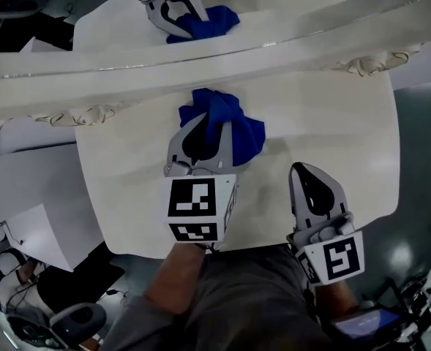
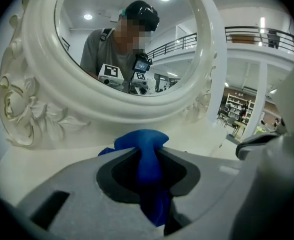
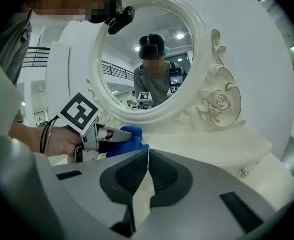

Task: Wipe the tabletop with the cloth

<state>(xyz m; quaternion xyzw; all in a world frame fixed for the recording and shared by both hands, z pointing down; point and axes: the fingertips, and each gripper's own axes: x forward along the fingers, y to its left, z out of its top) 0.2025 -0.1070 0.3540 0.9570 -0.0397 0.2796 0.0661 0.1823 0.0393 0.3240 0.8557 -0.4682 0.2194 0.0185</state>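
Observation:
A bunched blue cloth [image 1: 226,123] lies on the white tabletop [image 1: 325,115] just in front of the mirror's base. My left gripper [image 1: 203,119] is shut on the cloth, whose fold [image 2: 149,166] is pinched between the jaws and bulges out past the tips. In the right gripper view the left gripper [image 3: 118,134] and the cloth [image 3: 132,140] sit at the left, low against the table. My right gripper [image 1: 301,169] rests near the table's front right; its fingertips touch [image 3: 147,151] and hold nothing.
An ornate white mirror frame [image 1: 200,53] runs across the back of the table, and its glass reflects the gripper and cloth [image 1: 204,22]. The table's front edge [image 1: 274,243] is close to my body. White panels and a chair stand on the floor at the left.

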